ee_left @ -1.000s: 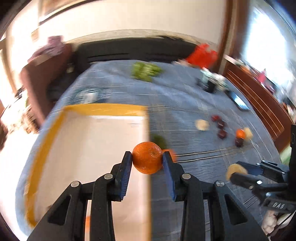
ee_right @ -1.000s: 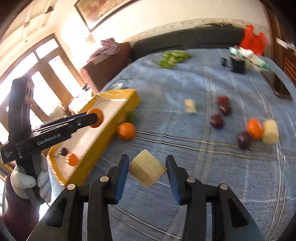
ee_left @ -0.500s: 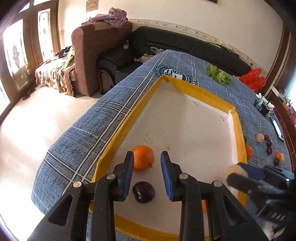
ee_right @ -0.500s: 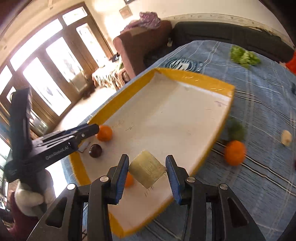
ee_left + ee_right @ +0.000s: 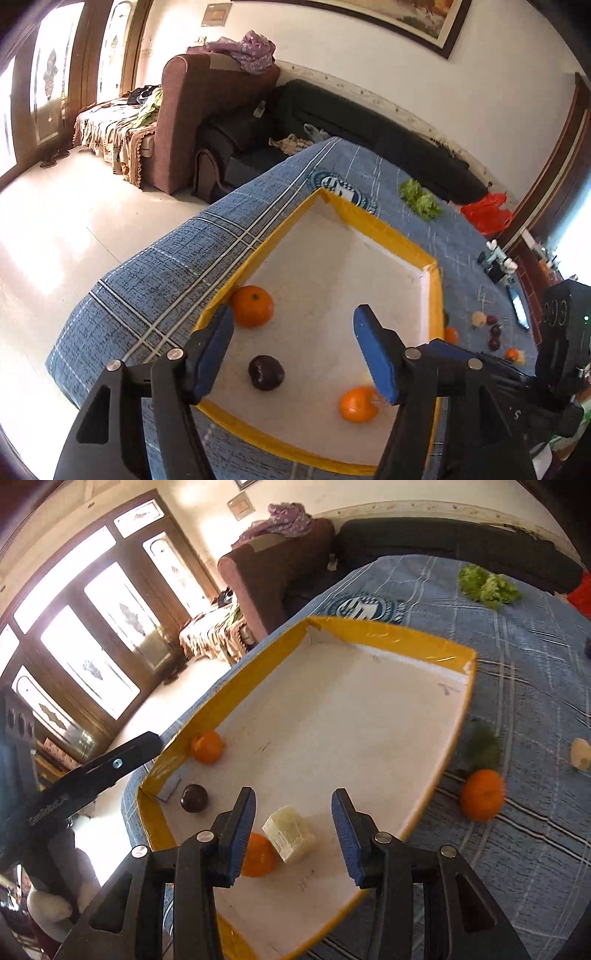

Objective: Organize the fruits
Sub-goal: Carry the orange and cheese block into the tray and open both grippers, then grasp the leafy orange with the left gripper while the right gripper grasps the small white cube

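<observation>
A white tray with a yellow rim (image 5: 376, 221) (image 5: 391, 635) lies on the blue plaid cloth. In it are an orange (image 5: 252, 305) (image 5: 207, 746) by the left wall, a dark plum (image 5: 266, 372) (image 5: 194, 797), a second orange (image 5: 357, 403) (image 5: 258, 854) and a pale yellow fruit chunk (image 5: 290, 832). My left gripper (image 5: 293, 354) is open and empty above the tray's near end. My right gripper (image 5: 293, 836) is open above the chunk, which rests on the tray floor.
On the cloth right of the tray lie another orange (image 5: 482, 794), a green leafy piece (image 5: 484, 744), a pale chunk (image 5: 581, 753) and several plums and small fruits (image 5: 493, 332). Lettuce (image 5: 487, 585) lies far back. Sofas stand beyond the table.
My left gripper opened and let the orange rest by the tray's left wall. My right gripper opened and dropped the pale chunk into the tray beside the second orange.
</observation>
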The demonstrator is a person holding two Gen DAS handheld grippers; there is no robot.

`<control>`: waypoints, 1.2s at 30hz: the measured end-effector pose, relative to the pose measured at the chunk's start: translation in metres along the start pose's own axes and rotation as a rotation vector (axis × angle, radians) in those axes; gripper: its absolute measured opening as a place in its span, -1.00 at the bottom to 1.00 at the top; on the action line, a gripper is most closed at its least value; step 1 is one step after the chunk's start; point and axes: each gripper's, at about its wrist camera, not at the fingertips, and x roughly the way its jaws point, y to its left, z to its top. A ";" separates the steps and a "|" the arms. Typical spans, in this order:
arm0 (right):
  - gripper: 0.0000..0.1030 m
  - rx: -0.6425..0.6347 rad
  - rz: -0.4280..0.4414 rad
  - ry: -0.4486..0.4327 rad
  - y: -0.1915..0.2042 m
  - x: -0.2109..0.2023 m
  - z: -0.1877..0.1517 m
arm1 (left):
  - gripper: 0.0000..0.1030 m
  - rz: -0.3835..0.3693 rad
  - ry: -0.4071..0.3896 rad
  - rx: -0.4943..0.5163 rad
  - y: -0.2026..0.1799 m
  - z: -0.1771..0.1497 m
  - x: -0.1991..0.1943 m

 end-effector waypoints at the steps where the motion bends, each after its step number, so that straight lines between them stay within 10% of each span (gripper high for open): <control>1: -0.07 0.009 -0.004 -0.015 -0.005 -0.008 -0.001 | 0.34 -0.007 0.000 -0.003 -0.005 0.000 -0.002; 12: 0.01 0.208 -0.296 -0.175 -0.146 -0.124 -0.020 | 0.64 -0.181 0.015 0.095 -0.085 -0.036 -0.014; 19: 0.01 0.325 -0.317 -0.194 -0.207 -0.145 -0.034 | 0.64 -0.228 0.118 0.222 -0.143 -0.057 0.019; 36: 0.00 0.101 -0.100 -0.040 -0.112 -0.019 0.019 | 0.64 -0.183 0.105 0.213 -0.137 -0.058 0.025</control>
